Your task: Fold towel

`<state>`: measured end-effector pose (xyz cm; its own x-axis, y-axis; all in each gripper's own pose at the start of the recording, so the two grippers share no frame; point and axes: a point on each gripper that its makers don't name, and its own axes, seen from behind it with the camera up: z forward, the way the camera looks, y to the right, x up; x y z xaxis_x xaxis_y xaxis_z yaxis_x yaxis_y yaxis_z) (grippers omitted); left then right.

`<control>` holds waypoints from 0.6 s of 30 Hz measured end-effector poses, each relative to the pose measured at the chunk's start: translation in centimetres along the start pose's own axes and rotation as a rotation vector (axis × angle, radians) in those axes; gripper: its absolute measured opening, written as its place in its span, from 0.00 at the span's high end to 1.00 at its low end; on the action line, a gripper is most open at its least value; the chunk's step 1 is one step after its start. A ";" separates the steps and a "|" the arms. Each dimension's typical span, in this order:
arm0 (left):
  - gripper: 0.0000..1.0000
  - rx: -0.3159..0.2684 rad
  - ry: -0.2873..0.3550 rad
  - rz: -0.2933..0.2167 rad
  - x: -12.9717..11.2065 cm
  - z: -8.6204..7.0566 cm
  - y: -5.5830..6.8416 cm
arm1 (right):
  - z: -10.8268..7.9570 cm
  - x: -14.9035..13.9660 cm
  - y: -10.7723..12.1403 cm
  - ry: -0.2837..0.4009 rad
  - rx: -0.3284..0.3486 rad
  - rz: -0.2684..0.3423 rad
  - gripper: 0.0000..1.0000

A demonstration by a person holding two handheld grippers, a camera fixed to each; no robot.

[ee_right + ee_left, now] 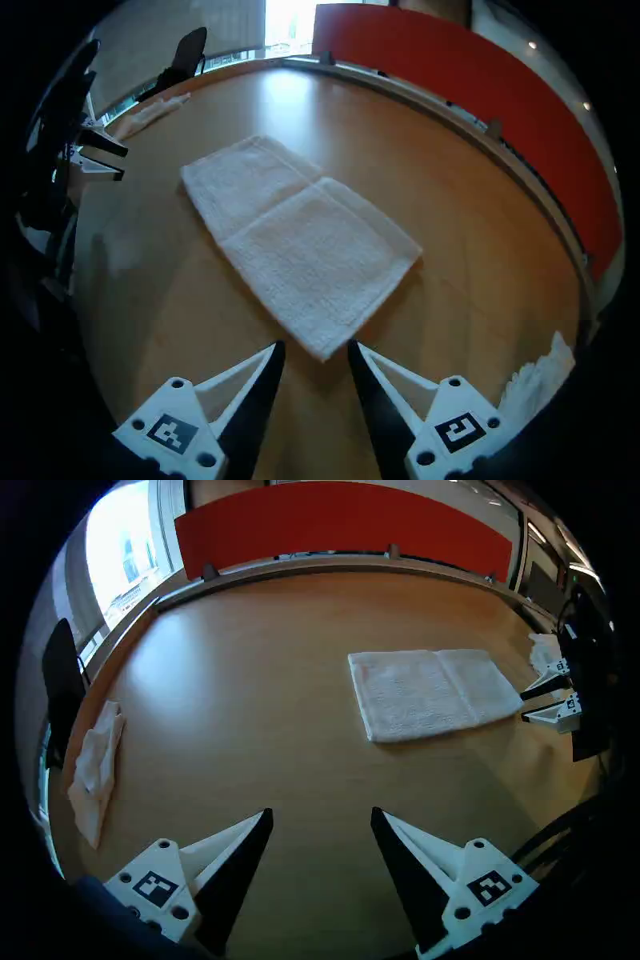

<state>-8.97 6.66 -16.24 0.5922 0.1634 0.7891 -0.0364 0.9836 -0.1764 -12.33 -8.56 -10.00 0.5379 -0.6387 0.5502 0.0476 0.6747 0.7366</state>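
The folded white towel [304, 248] lies flat near the middle of the wooden desk [480, 264]. One corner reaches just into the gap between the spread fingertips of the right gripper [316, 346], which stands open and holds nothing. The left gripper [320, 814] is open too, its fingers wide apart over bare wood, with the towel well ahead of it and off to one side. A red partition [344, 520] runs along the desk's far edge, with a bright window [120, 552] beside it. The left gripper view takes in a crumpled white cloth [96, 772] at one side edge of the desk and a black chair [62, 688]. The right gripper view brings in a second cloth [536, 376] at the desk's edge beside the right gripper.
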 end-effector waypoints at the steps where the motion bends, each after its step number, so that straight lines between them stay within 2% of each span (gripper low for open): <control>1: 0.09 0.001 0.000 -0.001 -0.1 0.0 0.0 | 0.0 -0.1 0.0 -0.004 0.002 -0.001 0.44; 6: 0.09 0.006 -0.004 -0.007 -0.4 -0.1 -0.2 | 0.1 -0.3 0.1 -0.010 0.000 -0.006 0.46; 10: 0.09 0.007 -0.006 -0.011 -0.6 -0.1 -0.3 | 0.3 -0.4 0.3 -0.013 0.002 -0.002 0.62; 18: 0.09 0.010 -0.006 -0.012 -0.6 -0.2 -0.6 | 0.2 -0.5 0.4 -0.007 0.011 0.000 0.87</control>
<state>-9.20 5.94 -16.73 0.5875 0.1523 0.7948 -0.0375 0.9862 -0.1612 -12.75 -8.10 -9.88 0.5316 -0.6416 0.5529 0.0385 0.6704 0.7410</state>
